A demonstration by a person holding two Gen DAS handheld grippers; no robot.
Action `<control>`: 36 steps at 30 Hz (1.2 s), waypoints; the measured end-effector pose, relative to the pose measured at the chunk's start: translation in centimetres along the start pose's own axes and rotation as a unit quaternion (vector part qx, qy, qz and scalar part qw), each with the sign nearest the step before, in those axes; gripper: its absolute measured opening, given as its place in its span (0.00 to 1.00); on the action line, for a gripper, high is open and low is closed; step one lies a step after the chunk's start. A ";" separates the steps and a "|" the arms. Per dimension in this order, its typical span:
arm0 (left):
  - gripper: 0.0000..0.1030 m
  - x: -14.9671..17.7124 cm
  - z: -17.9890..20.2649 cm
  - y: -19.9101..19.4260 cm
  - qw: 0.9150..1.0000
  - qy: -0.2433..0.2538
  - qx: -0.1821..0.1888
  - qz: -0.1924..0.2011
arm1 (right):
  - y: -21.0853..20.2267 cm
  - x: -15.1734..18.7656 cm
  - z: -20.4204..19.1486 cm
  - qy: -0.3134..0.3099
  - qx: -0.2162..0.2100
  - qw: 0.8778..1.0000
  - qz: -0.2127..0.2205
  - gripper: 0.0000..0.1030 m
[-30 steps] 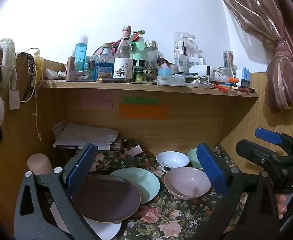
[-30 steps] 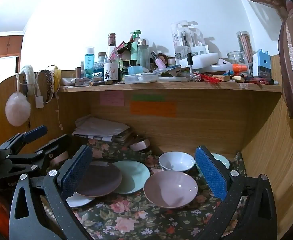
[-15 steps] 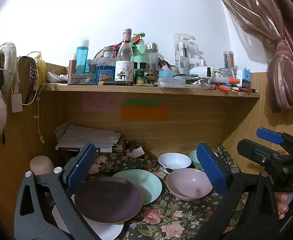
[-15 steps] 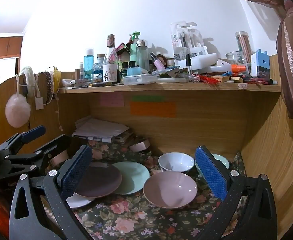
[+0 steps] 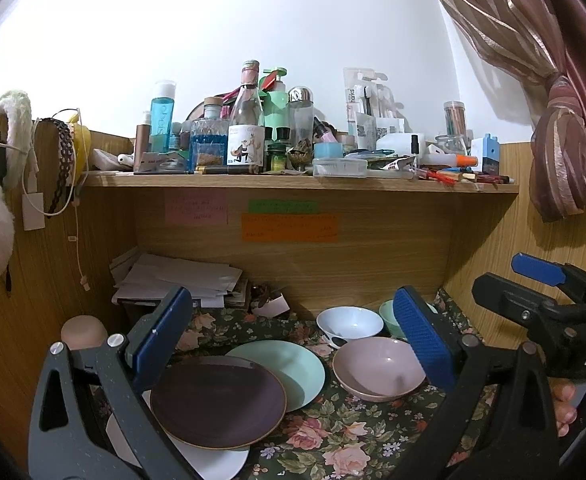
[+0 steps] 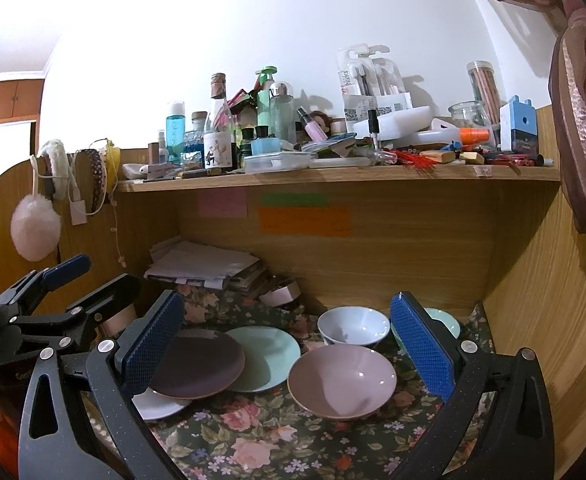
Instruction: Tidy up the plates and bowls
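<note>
On the floral cloth (image 5: 333, 444) lie three overlapping plates: a dark purple plate (image 5: 217, 400) on top, a mint green plate (image 5: 293, 364) behind it, a white plate (image 5: 213, 460) beneath. To their right sit a pink bowl (image 5: 377, 368), a white bowl (image 5: 349, 320) and a mint green bowl (image 5: 389, 314), partly hidden. My left gripper (image 5: 293, 340) hovers open above the plates. My right gripper (image 6: 289, 344) is open too, held over the pink bowl (image 6: 341, 380), with the purple plate (image 6: 197, 364) at its left finger. Neither holds anything.
A cluttered wooden shelf (image 5: 293, 180) of bottles and jars hangs overhead. A stack of papers (image 5: 173, 276) lies at the back left. Wooden walls close in both sides, with a curtain (image 5: 565, 160) on the right. A person's fingers (image 5: 565, 404) show behind the right gripper.
Both views have shifted slightly; the left gripper has drawn back a little. No dish has moved and both grippers stay open.
</note>
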State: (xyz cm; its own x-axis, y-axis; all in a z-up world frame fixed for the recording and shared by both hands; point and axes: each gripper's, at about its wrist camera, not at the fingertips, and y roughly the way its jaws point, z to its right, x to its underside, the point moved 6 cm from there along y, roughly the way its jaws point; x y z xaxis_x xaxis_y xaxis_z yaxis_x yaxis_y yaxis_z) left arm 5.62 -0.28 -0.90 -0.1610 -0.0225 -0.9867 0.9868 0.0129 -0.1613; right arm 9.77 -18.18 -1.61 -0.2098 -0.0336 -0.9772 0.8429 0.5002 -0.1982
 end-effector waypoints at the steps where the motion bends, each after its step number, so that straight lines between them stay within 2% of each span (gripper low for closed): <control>1: 0.99 0.0 0.0 0.0 1.000 0.000 -0.001 0.000 | 0.0 0.0 0.0 0.001 0.000 1.000 0.000 1.00; 36: 0.99 -0.3 -0.1 -0.1 1.000 -0.005 0.000 -0.001 | 0.2 0.0 0.6 -0.001 0.009 1.000 0.001 1.00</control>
State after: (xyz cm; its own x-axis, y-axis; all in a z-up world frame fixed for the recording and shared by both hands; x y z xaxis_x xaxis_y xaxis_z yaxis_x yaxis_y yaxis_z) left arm 5.59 -0.15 -0.63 -0.1633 -0.0318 -0.9861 0.9864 0.0138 -0.1638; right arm 10.23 -18.55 -1.72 -0.2074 -0.0347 -0.9776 0.8516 0.4855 -0.1979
